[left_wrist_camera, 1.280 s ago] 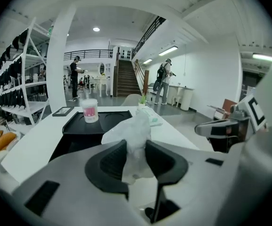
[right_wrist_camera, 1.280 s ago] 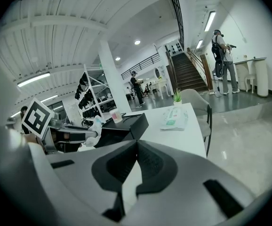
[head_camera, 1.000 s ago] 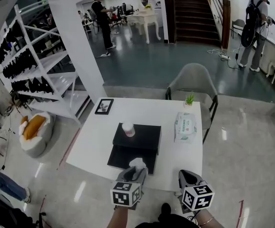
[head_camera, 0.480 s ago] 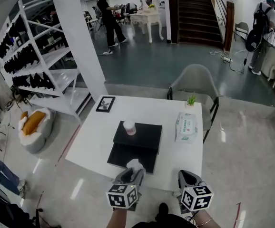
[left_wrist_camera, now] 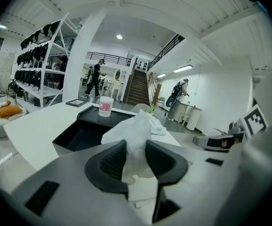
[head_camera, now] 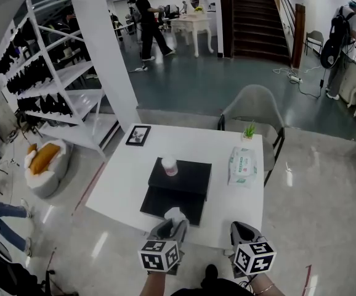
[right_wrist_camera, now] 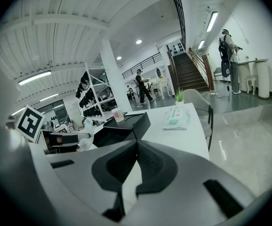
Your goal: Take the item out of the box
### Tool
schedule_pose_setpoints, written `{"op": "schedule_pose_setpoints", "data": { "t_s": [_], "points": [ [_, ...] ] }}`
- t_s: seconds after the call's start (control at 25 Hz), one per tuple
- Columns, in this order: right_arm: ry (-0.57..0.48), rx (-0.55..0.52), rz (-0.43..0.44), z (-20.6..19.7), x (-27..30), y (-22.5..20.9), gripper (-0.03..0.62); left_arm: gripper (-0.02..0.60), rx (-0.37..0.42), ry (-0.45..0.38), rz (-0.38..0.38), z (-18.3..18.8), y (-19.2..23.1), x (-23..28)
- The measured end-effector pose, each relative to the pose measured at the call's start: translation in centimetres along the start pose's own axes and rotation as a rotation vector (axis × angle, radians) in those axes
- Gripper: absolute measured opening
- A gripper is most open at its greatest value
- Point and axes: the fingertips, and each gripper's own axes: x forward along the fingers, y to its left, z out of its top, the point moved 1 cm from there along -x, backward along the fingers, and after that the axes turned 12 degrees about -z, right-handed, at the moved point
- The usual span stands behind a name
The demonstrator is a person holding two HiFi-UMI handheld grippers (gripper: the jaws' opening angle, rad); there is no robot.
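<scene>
1. Two tongs hang at the near edge of the white tabletop [head_camera: 119, 184]. The left tongs [head_camera: 173, 226] are clenched on a crumpled white plastic-wrapped bundle [left_wrist_camera: 133, 128]. The right tongs [right_wrist_camera: 136, 147] are pressed together with nothing between them.
2. The bundle's lower part is pinched between the left pads, and its puffy bulk bulges out past the tips.
3. In the head view the bundle sits at the near right corner of the open black rectangular box [head_camera: 165, 202]. Whether it is clear of the rim cannot be told.
4. The bundle's long axis runs roughly along the line of the left tongs, with the loose end pointing away from the person towards the box.
5. The box's black lid [head_camera: 190, 177] lies flipped back behind it and carries a white cup with a pink label [head_camera: 170, 166].
6. Bare tabletop lies left of the box. A narrower strip lies on the right, between the box and a white-and-green wipes pack [head_camera: 241, 165]. The right tongs are beside the left ones, to the right of the box.
7. At the far edge stand a small green potted plant [head_camera: 249, 130] and a black picture frame [head_camera: 137, 135], with a grey chair [head_camera: 255, 106] beyond.
</scene>
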Motion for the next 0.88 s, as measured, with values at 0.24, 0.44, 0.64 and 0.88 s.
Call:
{"op": "schedule_pose_setpoints", "data": {
  "t_s": [0.24,0.44,0.64,0.88],
  "points": [
    [-0.004,-0.008,0.005,0.08,0.14,0.37,0.0,0.126,-0.011,-0.011,-0.002,-0.08,0.25,-0.17],
    [-0.004,-0.01,0.005,0.26,0.14,0.37,0.0,0.126,-0.017,-0.016,-0.003,0.02,0.06,-0.1],
    [-0.002,-0.007,0.011,0.22,0.29,0.45,0.0,0.126,-0.018,-0.023,0.001,0.05,0.02,0.01],
    [-0.012,-0.021,0.007,0.4,0.37,-0.02,0.0,0.126,-0.019,-0.026,0.007,-0.12,-0.06,0.36]
  ]
}}
